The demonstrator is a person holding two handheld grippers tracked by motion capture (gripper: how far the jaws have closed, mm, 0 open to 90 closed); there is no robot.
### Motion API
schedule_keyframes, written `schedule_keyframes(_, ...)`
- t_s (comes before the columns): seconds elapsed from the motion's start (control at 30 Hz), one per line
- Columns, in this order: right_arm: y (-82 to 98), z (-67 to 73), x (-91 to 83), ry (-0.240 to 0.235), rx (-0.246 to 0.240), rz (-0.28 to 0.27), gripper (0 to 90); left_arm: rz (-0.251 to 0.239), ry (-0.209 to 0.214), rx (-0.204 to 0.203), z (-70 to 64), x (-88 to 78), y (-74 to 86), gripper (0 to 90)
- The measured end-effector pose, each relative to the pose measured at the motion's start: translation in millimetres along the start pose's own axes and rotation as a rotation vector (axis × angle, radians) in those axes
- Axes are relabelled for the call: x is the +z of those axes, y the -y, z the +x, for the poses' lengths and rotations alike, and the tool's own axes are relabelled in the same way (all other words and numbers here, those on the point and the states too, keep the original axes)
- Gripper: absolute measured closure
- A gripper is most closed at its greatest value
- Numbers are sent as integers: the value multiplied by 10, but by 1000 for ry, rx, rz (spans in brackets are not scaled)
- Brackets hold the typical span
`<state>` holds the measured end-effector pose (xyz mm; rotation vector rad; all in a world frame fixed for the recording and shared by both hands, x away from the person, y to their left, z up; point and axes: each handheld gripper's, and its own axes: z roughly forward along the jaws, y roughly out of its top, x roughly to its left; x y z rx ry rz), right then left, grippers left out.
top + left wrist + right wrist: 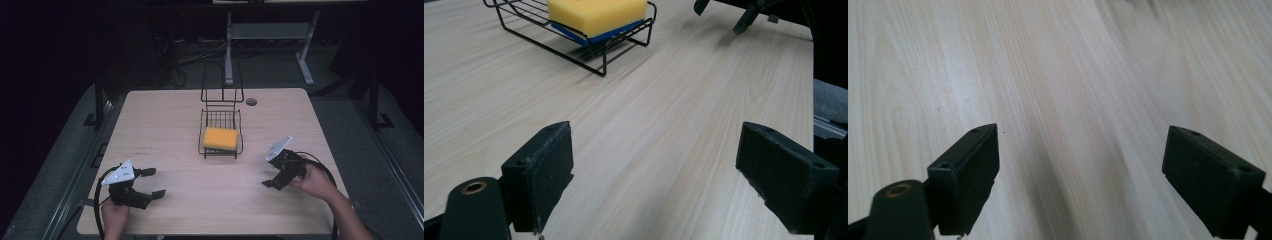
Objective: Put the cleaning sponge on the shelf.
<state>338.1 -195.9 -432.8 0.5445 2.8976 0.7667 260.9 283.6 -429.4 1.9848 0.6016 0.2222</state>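
In the high view, a yellow sponge [220,138] lies in a black wire rack [221,131] near the middle of the wooden surface [165,120]. The left hand-held gripper [153,183] sits near the front left corner, and its jaws are wide apart with nothing between them. The right hand-held gripper [273,177] is on the right side, a bit in front of the rack and well apart from it; its jaws point down toward the surface, and here it is hard to tell how far apart they are. A small dark hole [251,101] is in the surface behind the rack. In the left gripper view, the two black jaws stand far apart over bare wood. The sponge [596,13] shows at the top, yellow with a blue bottom, lying in the rack [589,47]. The right hand-held gripper [724,15] shows at the top right, above the wood. In the right gripper view, its own two jaws are wide apart with just the wood [1058,100] under them and nothing held.
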Motion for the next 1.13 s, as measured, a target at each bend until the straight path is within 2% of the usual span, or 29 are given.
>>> schedule_keyframes(0.53,197,28,-33,7,32,14,148,4,1,1,-3,6,-1,146)
schedule_keyframes(0.83,292,70,-89,20,44,3,149,7,3,5,-9,15,-3,146)
schedule_keyframes(1.0,346,146,-123,35,44,3,148,7,4,7,-17,19,-6,146)
schedule_keyframes(1.13,352,296,-173,64,20,-12,150,16,-4,8,-20,29,-8,146)
